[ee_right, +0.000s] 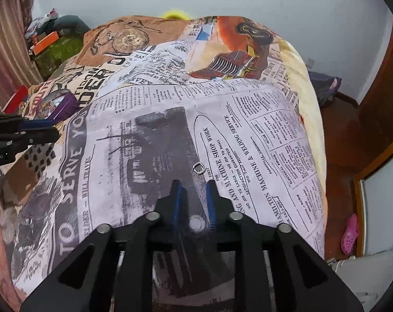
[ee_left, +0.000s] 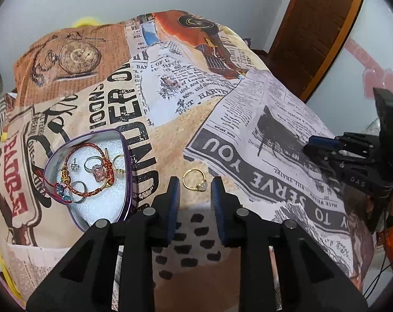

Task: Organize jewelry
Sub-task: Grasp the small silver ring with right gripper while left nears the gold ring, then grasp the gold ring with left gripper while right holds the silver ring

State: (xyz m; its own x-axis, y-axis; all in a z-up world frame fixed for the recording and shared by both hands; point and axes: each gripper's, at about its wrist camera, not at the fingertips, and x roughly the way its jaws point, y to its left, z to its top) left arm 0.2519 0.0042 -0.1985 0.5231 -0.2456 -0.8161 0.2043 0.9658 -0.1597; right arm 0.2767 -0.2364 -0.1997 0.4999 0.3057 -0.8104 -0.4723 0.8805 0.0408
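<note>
A gold ring [ee_left: 194,180] with a pale stone lies on the newspaper-print bed cover, right at the tips of my left gripper [ee_left: 195,183]. Its jaws stand a little apart on either side of the ring and do not press it. Left of it sits a purple heart-shaped tin [ee_left: 100,209] lined with white foam, holding a red braided bracelet [ee_left: 92,171], several rings and a small crown piece. In the right wrist view a small silver ring [ee_right: 198,168] lies on the cover just beyond my right gripper [ee_right: 193,185], which stands narrowly open with nothing in it.
The cover [ee_right: 248,135] drops off at the right to a brown floor with a pink sandal [ee_right: 349,234]. A wooden door [ee_left: 318,33] stands behind. Clutter [ee_right: 53,41] is piled at the far left. The tin [ee_right: 66,106] sits behind the left gripper [ee_right: 44,127].
</note>
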